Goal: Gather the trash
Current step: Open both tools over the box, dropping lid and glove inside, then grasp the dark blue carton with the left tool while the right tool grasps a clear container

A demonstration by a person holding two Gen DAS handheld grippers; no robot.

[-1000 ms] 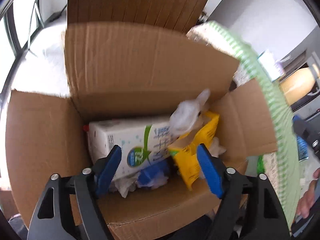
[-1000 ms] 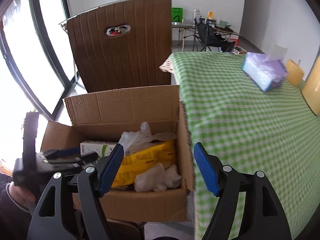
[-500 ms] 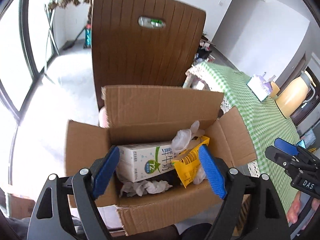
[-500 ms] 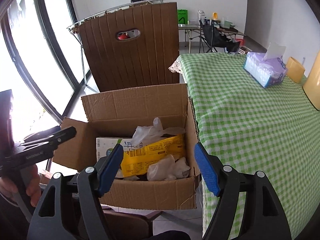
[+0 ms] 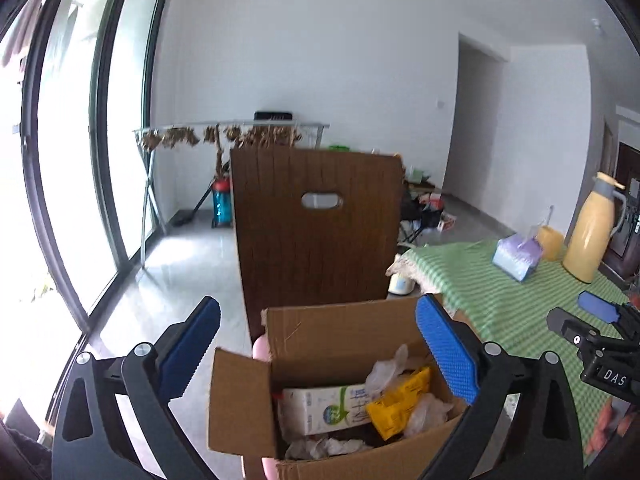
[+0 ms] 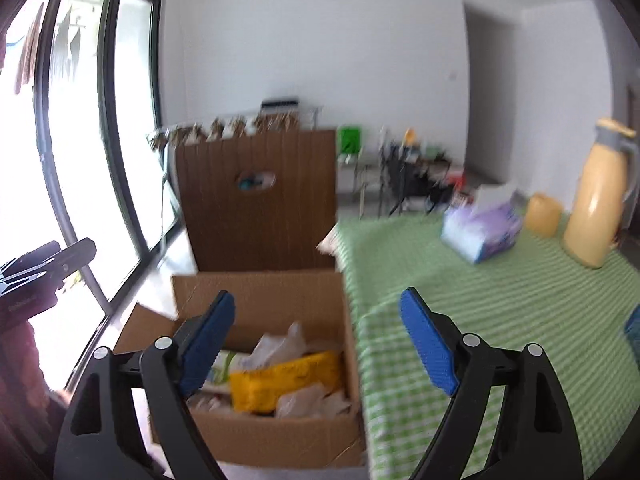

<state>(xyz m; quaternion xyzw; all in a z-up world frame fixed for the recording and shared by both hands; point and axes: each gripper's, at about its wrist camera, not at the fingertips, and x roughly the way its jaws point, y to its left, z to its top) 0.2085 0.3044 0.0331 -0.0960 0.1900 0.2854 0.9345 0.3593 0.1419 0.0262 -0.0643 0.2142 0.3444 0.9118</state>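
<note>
Lifting away from the cardboard box (image 5: 344,364), both the left gripper (image 5: 320,356) and right gripper (image 6: 316,344) have just been opening wider — empty. Trash (image 5: 396,408) lies inside the box, so collection looks about finished.

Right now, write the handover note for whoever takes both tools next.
Left tool: open, nothing between its pads; jaws have just been opening.
Right tool: open, empty too; jaws have just been opening.
Cardboard box sits on a seat beside the green-checked table, flaps open.
Done: milk carton, yellow wrapper and crumpled tissues are in the box.
On the table: tissue pack, yellow cup, thermos, none obviously trash.
Left: check the table's unseen parts for more trash.
</note>
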